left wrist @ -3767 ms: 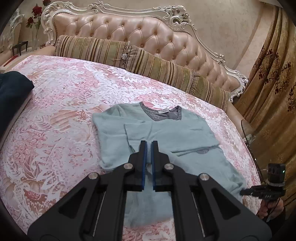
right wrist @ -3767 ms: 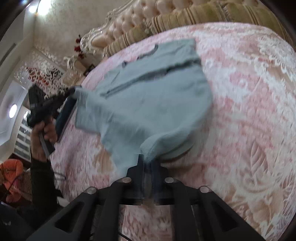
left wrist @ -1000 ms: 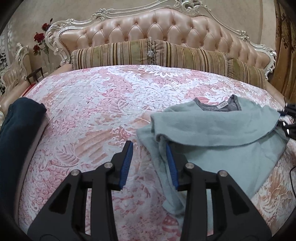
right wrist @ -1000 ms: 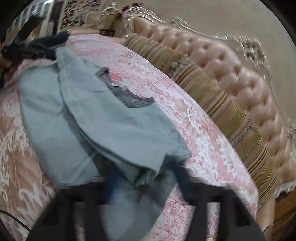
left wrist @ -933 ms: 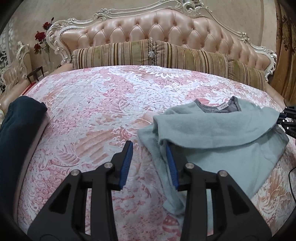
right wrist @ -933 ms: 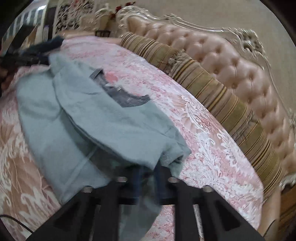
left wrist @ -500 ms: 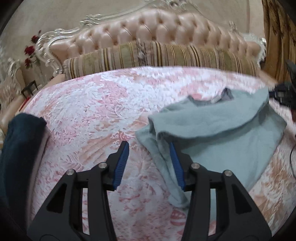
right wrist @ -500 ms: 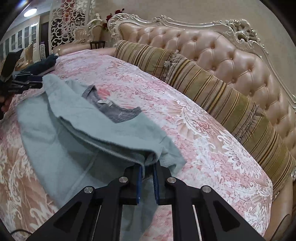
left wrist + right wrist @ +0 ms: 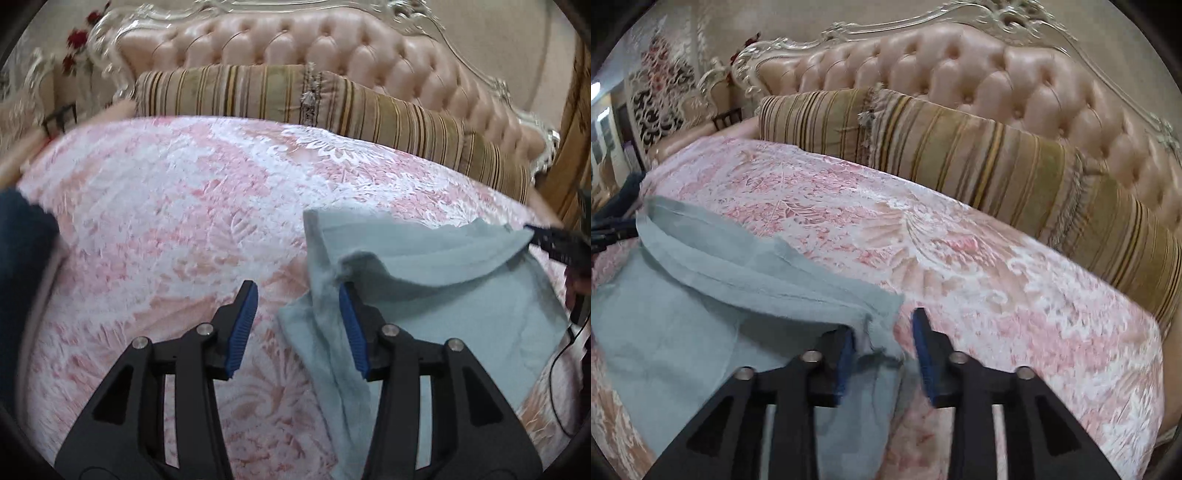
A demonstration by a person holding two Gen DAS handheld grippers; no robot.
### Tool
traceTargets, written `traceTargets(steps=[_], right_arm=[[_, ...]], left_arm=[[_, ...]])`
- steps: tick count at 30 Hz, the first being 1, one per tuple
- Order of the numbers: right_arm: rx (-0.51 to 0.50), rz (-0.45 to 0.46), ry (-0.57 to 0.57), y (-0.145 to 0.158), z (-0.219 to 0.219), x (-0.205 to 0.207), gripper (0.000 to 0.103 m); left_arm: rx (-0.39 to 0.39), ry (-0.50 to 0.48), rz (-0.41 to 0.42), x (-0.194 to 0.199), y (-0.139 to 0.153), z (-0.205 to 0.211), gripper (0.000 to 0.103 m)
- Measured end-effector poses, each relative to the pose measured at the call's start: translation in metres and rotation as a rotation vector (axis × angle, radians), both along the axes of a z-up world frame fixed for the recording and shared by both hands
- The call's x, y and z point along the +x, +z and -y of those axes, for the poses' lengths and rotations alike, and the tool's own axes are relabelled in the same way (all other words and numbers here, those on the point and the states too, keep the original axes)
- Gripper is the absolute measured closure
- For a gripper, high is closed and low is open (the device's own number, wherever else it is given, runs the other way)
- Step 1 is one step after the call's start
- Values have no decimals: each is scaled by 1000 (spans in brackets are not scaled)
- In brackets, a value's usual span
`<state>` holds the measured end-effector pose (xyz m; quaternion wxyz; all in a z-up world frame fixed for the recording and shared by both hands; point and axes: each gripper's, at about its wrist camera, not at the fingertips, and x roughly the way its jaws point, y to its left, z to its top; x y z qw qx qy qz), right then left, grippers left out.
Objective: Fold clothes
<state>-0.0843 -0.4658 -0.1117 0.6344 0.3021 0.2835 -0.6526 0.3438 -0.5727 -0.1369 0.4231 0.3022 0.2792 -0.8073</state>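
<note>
The pale blue-green top (image 9: 443, 295) lies folded over on the pink floral bedspread (image 9: 166, 221), toward the right half of the bed in the left wrist view. Its upper layer is doubled forward, so one long soft edge runs across the garment. To the left of the top the bedspread is open as far as a dark navy garment (image 9: 18, 258) at the bed's left edge. Behind, striped bolster pillows (image 9: 295, 99) line the tufted pink headboard (image 9: 314, 48), with a broad band of free bedspread between them and the top.

The left tool (image 9: 297, 325) points downward over the bed with its jaws apart. The folded left corner of the top rests against the outside of its right finger (image 9: 351, 325), and only bedspread shows between the pads. The right tool (image 9: 884, 347) also tilts down at the garment's other corner. Its jaws are opening, a loose fold of cloth lies between them, and the pads no longer press it.

A second ago the right tool was clamped on that corner and the grey neckline was showing; now the neckline is covered by the fold. The left tool's jaws stood slightly narrower then.
</note>
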Motion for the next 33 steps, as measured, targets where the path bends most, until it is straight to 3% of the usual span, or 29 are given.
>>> traceTargets(steps=[1,4,6,8,13,17,23,27,30,33], right_arm=[[-2,26,-30,1,-6,-7,51],[5,88,-72,0,-13,-20,48],[11,124,-94,-1,-16,-27,46],[16,135,-97,-1,-18,-29,46],[43,1,13,0,-10,-4,46],[78,-38,23,-8,13,1,46],[26,38,-191,-5,29,-39,45],[28,92,-216,-3,5,-48,44],[28,174,-178,-4,-25,-43,43],[39,240,-148,-7,-57,-36,42]], left_arm=[[12,6,-31,6,-1,-2,54],[43,17,-114,19,-2,-7,54],[34,43,-117,21,2,-6,54],[0,22,-61,13,6,-7,54],[-90,-76,91,-16,10,-16,54],[-71,-99,150,-43,4,9,54],[0,120,42,-24,7,45,54],[22,107,-71,2,14,27,54],[66,52,-185,19,13,6,54],[106,8,-240,33,6,-26,57]])
